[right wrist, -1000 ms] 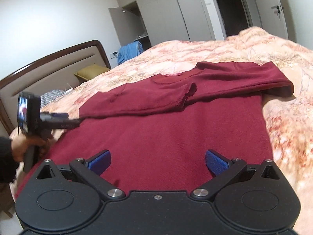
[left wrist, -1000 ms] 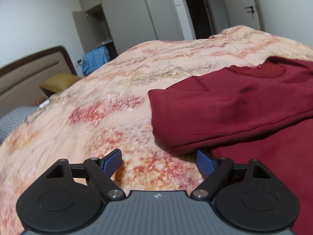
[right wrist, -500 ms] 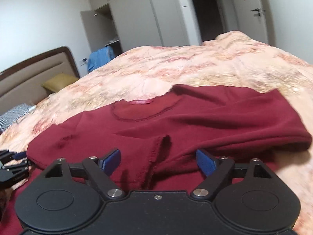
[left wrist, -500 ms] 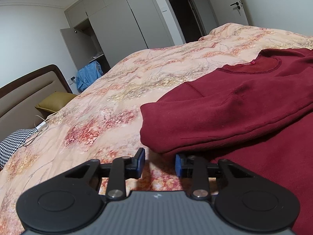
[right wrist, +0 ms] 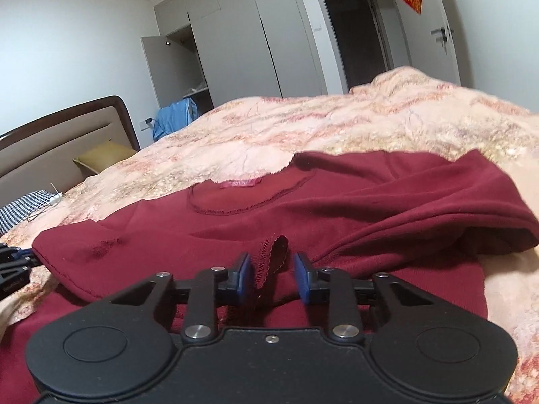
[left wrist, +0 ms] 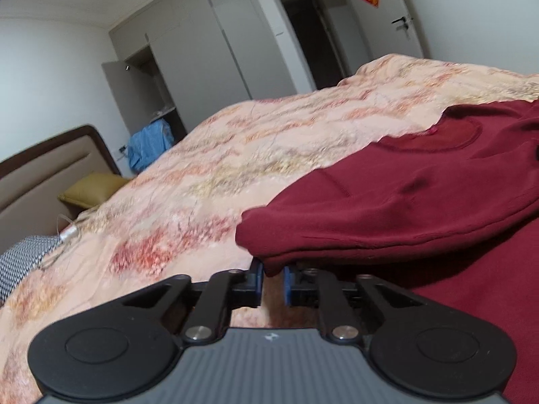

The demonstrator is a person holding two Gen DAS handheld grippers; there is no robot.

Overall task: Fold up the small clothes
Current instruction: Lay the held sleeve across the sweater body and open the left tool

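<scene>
A dark red sweater [left wrist: 421, 202] lies on the bed with both sleeves folded across its body. My left gripper [left wrist: 272, 277] is shut on the folded left edge of the sweater, a fold of red cloth pinched between its blue pads. In the right wrist view the sweater [right wrist: 337, 208] fills the middle, its neckline at the far side. My right gripper [right wrist: 272, 277] is half closed around the frayed cuff [right wrist: 273, 252] of the sleeve, its pads apart from the cloth. The left gripper also shows at the left edge of the right wrist view [right wrist: 15, 262].
The bed has a peach floral quilt [left wrist: 269, 141]. A brown headboard [right wrist: 60, 134], a yellow pillow [left wrist: 91, 190] and a checked cloth [left wrist: 23, 262] are at the left. Grey wardrobes [right wrist: 269, 33] and a dark doorway stand beyond the bed.
My left gripper closed onto the sweater's left folded edge. My right gripper moved forward over the sweater to the sleeve cuff and its jaws narrowed around it.
</scene>
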